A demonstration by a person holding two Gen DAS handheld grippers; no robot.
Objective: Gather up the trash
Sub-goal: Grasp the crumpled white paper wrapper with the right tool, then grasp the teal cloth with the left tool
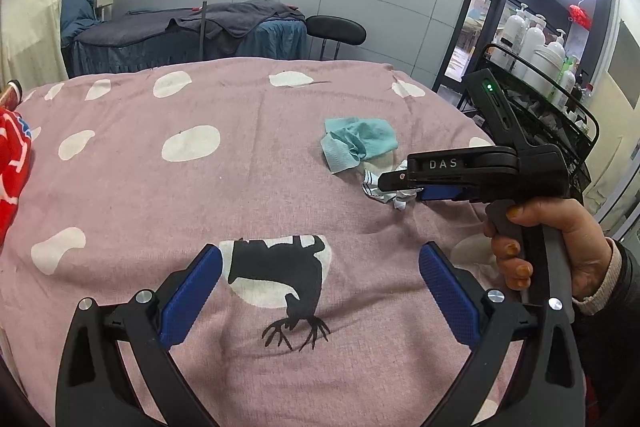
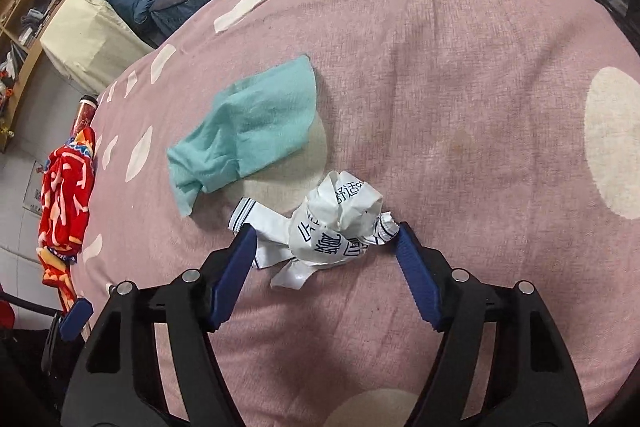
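A crumpled white wrapper (image 2: pixel 340 223) with dark print lies on the pink spotted bedsheet (image 2: pixel 460 87). My right gripper (image 2: pixel 324 231) is lowered over it with one blue pad on each side. The jaws stand apart and the wrapper between them is not squeezed. A teal tissue (image 2: pixel 248 131) lies just beyond the wrapper. In the left wrist view the right gripper (image 1: pixel 400 187), held by a hand (image 1: pixel 520 251), reaches the wrapper (image 1: pixel 376 193) below the teal tissue (image 1: pixel 360 143). My left gripper (image 1: pixel 320 251) hovers open over a black deer print, with nothing between its fingers.
A red patterned cloth (image 2: pixel 64 203) hangs at the bed's left edge beside a red cylinder (image 2: pixel 84 111). A black wire cart (image 1: pixel 560 131) with white bottles stands to the right of the bed. Behind are a covered massage bed (image 1: pixel 192 31) and a black stool (image 1: pixel 336 31).
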